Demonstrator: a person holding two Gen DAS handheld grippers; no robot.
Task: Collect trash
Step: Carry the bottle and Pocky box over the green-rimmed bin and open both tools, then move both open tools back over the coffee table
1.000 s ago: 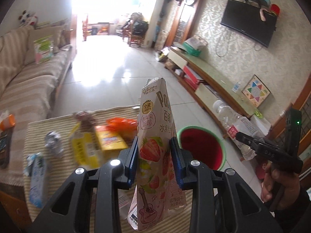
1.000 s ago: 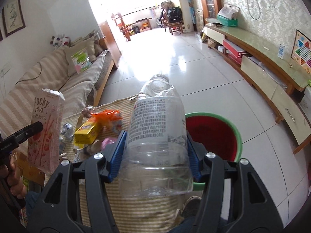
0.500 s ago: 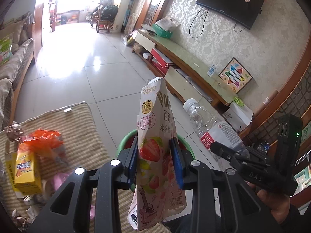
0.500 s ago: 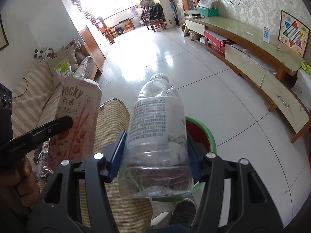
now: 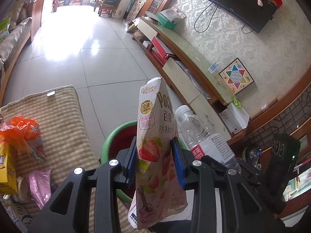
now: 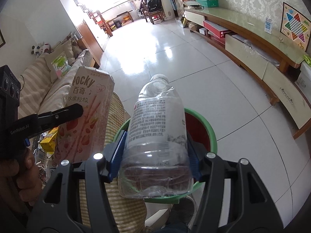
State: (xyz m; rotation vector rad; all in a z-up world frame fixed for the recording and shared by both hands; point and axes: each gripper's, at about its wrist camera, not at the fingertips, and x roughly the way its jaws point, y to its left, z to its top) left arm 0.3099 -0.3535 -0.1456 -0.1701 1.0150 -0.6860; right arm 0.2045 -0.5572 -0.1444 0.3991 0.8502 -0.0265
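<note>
The left gripper (image 5: 154,162), jaws opening, has the Pocky box (image 5: 155,155) between its pads above the green-rimmed red bin (image 6: 210,134). The right gripper (image 6: 156,160) clamps the empty plastic bottle (image 6: 155,136) over that bin.

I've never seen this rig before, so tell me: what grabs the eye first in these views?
A pink Pocky box stands between the left tongs, whose jaws are opening, with the pads at its sides. The right tongs clamp a clear empty bottle. Both hang over a green-rimmed red bin beside the striped table.
</note>
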